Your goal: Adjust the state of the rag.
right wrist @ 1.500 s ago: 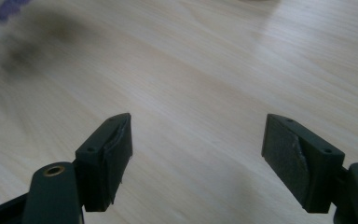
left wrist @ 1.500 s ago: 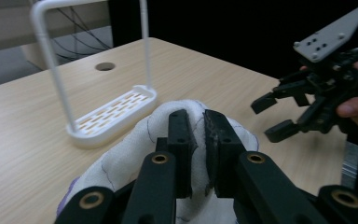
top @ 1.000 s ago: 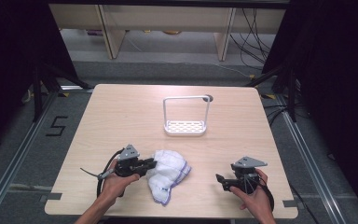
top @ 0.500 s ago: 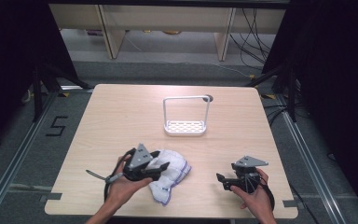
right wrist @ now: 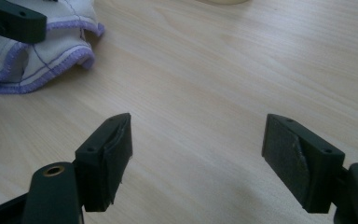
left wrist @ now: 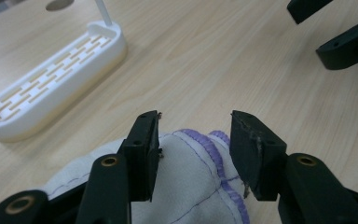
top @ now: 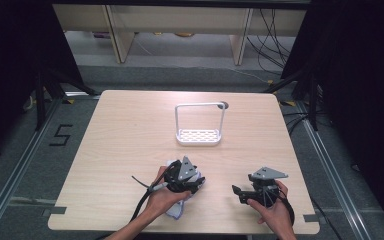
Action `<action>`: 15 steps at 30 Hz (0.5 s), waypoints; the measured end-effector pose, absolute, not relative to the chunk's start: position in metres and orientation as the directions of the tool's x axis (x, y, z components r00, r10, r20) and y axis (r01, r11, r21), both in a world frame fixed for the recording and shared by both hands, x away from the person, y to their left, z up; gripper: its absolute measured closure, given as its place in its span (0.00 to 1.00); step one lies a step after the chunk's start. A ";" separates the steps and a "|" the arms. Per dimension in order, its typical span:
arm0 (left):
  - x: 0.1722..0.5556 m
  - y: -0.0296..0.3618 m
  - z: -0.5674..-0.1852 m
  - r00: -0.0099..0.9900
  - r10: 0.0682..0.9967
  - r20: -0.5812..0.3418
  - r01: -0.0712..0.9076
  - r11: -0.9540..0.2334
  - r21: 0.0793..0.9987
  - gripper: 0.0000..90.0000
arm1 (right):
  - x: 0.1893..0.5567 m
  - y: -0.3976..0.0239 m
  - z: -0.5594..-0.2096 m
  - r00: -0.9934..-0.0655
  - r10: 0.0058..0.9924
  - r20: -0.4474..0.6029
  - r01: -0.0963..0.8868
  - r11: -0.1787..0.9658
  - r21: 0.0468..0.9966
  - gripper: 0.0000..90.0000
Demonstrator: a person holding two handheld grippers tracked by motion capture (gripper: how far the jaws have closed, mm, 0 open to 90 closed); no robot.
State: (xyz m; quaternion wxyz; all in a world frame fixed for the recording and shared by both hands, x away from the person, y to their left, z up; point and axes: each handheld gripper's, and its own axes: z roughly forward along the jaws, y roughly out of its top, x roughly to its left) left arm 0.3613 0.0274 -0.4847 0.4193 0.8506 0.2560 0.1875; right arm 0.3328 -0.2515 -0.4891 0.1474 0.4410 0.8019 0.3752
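A crumpled white cloth (top: 174,208) with a purple stitched hem lies near the table's front edge. My left gripper (top: 198,183) sits low over it, pointing right. In the left gripper view the cloth (left wrist: 191,186) bulges up between the two black jaws of that gripper (left wrist: 193,140). The jaws have just been closing, but the pads stand apart from the fabric. My right gripper (top: 237,191) rests to the right, its jaws (right wrist: 198,149) wide open over bare wood. The cloth (right wrist: 37,51) shows at the upper left of the right gripper view.
A white rack (top: 198,135) with a slotted base and a tall wire handle stands mid-table behind the cloth, and its base (left wrist: 51,79) lies close ahead-left of the left jaws. A round hole (top: 223,105) sits in the table behind it. Dark frames and cables surround the table.
My left gripper has slid to the right across the cloth and now covers most of it. Its jaws, shut a second ago, now stand apart. The right hand has stayed put.
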 end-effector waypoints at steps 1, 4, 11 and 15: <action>0.363 0.027 -0.487 0.795 0.594 0.123 0.274 -0.531 0.802 0.67 | 0.333 -0.251 -0.489 -0.569 0.819 0.073 0.583 0.339 0.739 0.28; 0.364 0.030 -0.486 0.797 0.588 0.137 0.266 -0.547 0.794 0.79 | 0.332 -0.250 -0.489 -0.563 0.824 0.070 0.582 0.334 0.742 0.28; 0.366 0.049 -0.468 0.797 0.602 0.048 0.285 -0.444 0.849 0.95 | 0.333 -0.251 -0.490 -0.570 0.819 0.072 0.585 0.343 0.735 0.28; 0.367 0.071 -0.450 0.791 0.611 -0.035 0.313 -0.354 0.881 0.96 | 0.332 -0.250 -0.489 -0.560 0.826 0.066 0.584 0.336 0.739 0.28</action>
